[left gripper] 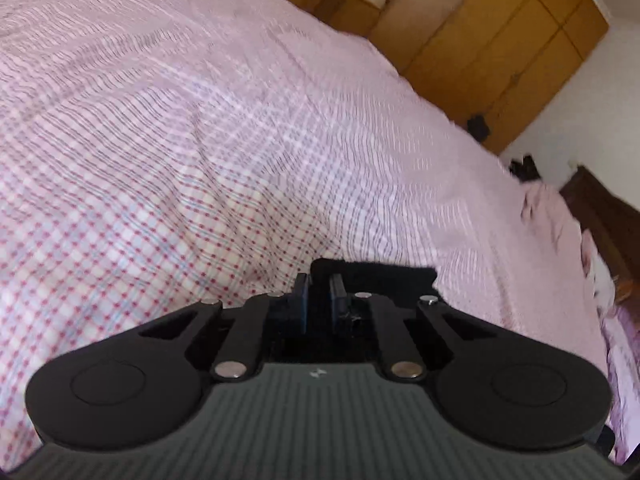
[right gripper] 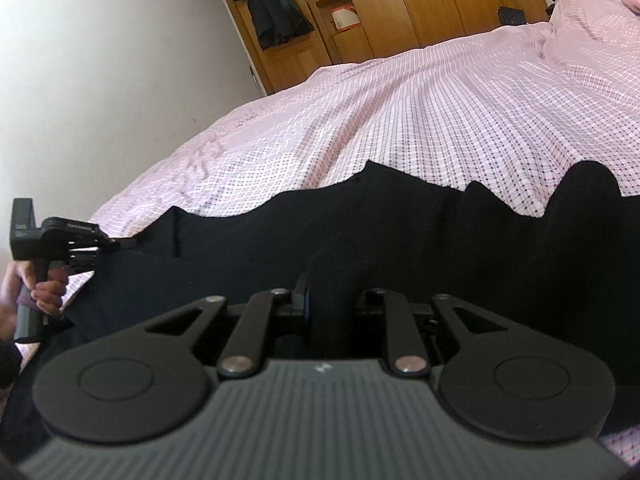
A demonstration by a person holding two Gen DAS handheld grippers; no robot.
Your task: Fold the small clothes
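A black garment (right gripper: 360,232) is stretched wide above the pink checked bed cover (right gripper: 440,112). My right gripper (right gripper: 328,300) is shut on a bunched fold of it near its middle edge. My left gripper (left gripper: 319,292) is shut on a corner of the black garment (left gripper: 384,276), which spreads to the right of its fingers. In the right wrist view the left gripper (right gripper: 120,243) shows at the far left, pinching the garment's left corner, with a hand on its handle. The garment's lower part is hidden behind my right gripper.
The bed cover (left gripper: 200,120) fills most of the left wrist view. A wooden wardrobe (right gripper: 400,4) stands beyond the bed, with dark clothes hanging (right gripper: 272,8) in an open section. A white wall (right gripper: 100,72) is on the left. A dark wooden headboard (left gripper: 600,216) is at the right.
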